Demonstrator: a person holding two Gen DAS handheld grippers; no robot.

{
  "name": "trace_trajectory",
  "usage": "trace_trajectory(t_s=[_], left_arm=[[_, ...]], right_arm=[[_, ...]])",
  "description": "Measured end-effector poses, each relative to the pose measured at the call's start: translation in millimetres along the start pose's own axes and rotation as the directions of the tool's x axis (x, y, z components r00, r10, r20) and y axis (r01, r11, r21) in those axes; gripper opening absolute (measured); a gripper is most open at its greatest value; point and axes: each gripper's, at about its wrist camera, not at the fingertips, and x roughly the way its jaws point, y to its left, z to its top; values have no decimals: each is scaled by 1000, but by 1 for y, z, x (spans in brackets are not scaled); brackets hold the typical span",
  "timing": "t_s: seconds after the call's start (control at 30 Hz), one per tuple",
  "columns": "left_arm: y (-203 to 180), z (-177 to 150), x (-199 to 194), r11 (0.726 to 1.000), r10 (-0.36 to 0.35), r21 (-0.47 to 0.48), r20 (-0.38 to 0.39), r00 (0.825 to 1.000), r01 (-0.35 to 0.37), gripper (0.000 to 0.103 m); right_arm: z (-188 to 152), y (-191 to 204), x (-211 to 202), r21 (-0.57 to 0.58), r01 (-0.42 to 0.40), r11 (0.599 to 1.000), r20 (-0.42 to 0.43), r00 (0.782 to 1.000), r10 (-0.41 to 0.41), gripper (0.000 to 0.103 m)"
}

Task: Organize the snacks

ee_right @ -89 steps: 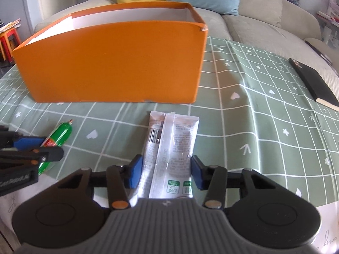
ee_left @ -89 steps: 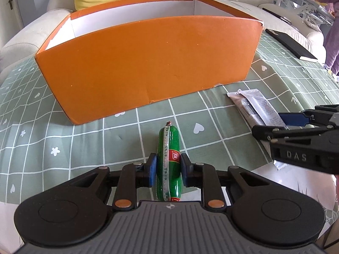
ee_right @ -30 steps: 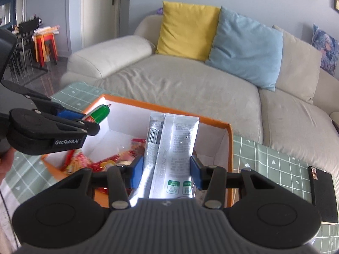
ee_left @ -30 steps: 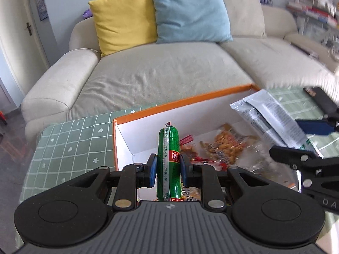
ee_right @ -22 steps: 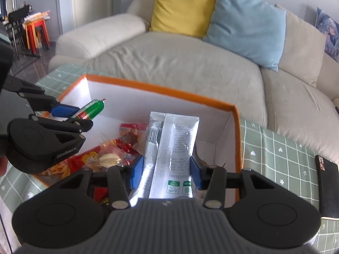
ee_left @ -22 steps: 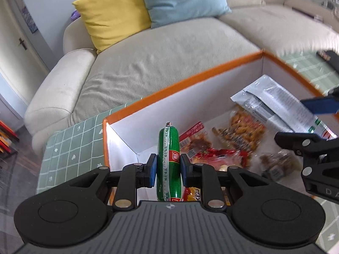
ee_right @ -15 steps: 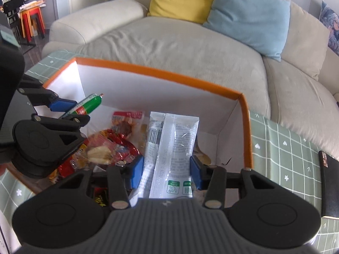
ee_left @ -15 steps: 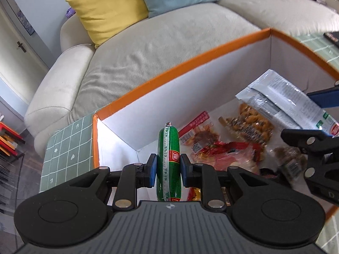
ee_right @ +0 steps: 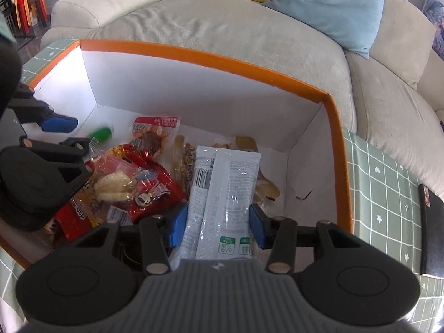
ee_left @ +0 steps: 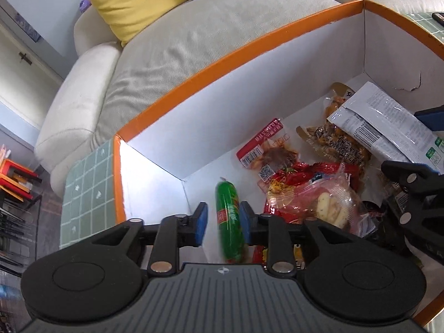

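Both grippers hang over the orange box (ee_left: 249, 52), white inside, with several snack packs on its floor. My left gripper (ee_left: 223, 223) has opened; the green sausage (ee_left: 229, 222) is blurred between its blue pads, loose and tilted, over the box's left end. It shows as a green blur in the right wrist view (ee_right: 101, 133). My right gripper (ee_right: 217, 226) is shut on a white-grey snack packet (ee_right: 222, 194), held above the box's right half; the packet also shows in the left wrist view (ee_left: 388, 127).
Red and clear snack packs (ee_right: 130, 186) fill the box's middle (ee_left: 310, 188). The box (ee_right: 337, 149) stands on a green checked tablecloth (ee_right: 388, 194). A black notebook (ee_right: 431, 233) lies at the right. A beige sofa with yellow (ee_left: 133, 0) and blue cushions is behind.
Both grippers have lowered further into the box. My left gripper has opened and the green sausage has come free, blurred as it drops. The right gripper still holds its packet.
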Motion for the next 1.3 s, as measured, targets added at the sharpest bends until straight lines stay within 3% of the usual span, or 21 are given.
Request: trace_trajectory(t_s=[0.23, 0.33, 0.37, 0.4, 0.7, 0.8, 1.0, 1.17, 1.23, 1.3], left_arm=[[10, 3, -12, 1000, 10, -10, 45, 999, -10, 68], [12, 3, -21, 1000, 8, 14, 69, 998, -10, 80], [11, 2, -25, 1000, 15, 25, 80, 997, -17, 81], [11, 1, -29, 999, 22, 33, 94, 995, -25, 81], [35, -8, -85, 998, 14, -64, 242, 970, 1, 82], [43, -14, -114, 994, 53, -112, 311, 949, -18, 82], [53, -36, -177, 979, 112, -201, 466, 878, -19, 83], [56, -52, -213, 969, 134, -249, 522, 842, 0, 85], [58, -59, -222, 961, 140, -275, 546, 826, 20, 94], [56, -67, -228, 955, 168, -298, 561, 811, 8, 94]], right_arm=[[6, 4, -1, -27, 8, 1000, -3, 1000, -8, 53], [9, 1, -6, -29, 6, 1000, 10, 1000, -6, 75], [10, -1, -10, -19, 10, 1000, 19, 1000, -9, 85], [11, -3, -14, -8, 11, 1000, 32, 999, -11, 87], [11, -27, -77, 21, 23, 1000, 160, 987, -26, 94], [8, -35, -108, 36, 22, 999, 231, 973, -30, 96], [-5, -44, -173, 105, -64, 992, 378, 926, 19, 100], [-28, -42, -213, 141, -101, 985, 482, 876, 21, 99], [-40, -40, -227, 149, -102, 984, 516, 857, 10, 99], [-53, -37, -237, 161, -87, 983, 544, 839, -14, 99]])
